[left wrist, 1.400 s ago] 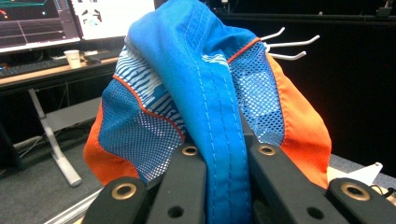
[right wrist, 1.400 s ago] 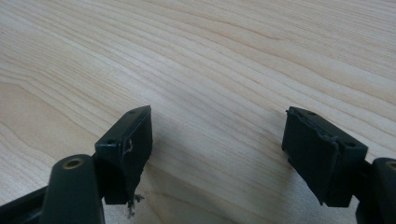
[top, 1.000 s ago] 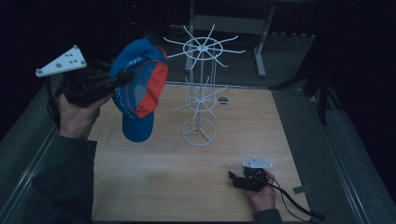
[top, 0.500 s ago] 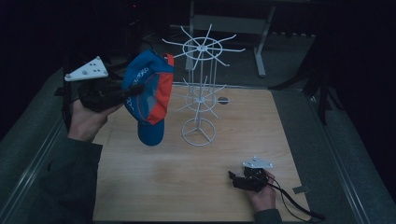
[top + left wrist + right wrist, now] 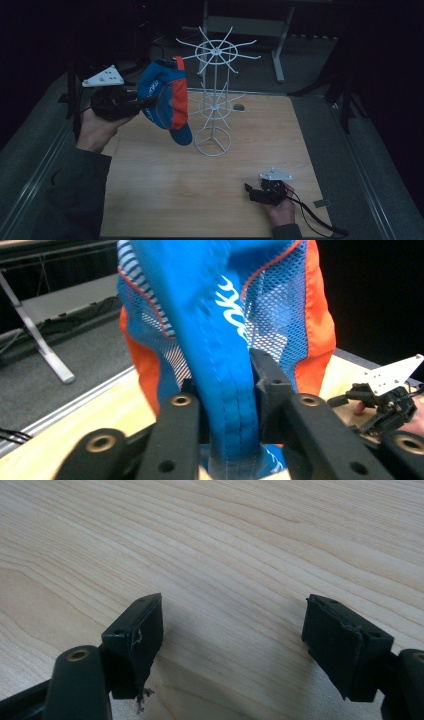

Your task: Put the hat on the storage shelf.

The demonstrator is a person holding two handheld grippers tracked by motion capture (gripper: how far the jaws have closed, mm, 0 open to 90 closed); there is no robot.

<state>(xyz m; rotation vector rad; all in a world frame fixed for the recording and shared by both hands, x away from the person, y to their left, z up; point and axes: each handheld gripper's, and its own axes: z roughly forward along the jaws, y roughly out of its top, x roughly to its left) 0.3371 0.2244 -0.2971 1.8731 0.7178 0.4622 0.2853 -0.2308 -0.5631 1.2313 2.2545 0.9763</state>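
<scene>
A blue and orange mesh cap hangs in the air to the left of a white wire rack with spoke arms. My left gripper is shut on the cap's blue band, held up over the table's left side. In the left gripper view the cap rises between the two black jaws, pinched at its band. My right gripper rests low on the table near the front right, jaws wide apart. The right gripper view looks down at bare wood between its open fingertips.
The wooden table has raised metal edges on both sides. The rack's round base stands at the table's middle, with a small dark hole behind it. A metal stand sits on the floor beyond.
My left gripper has carried the cap to the right, closer to the rack, and the cap has swung to hang more upright. The right gripper has stayed still.
</scene>
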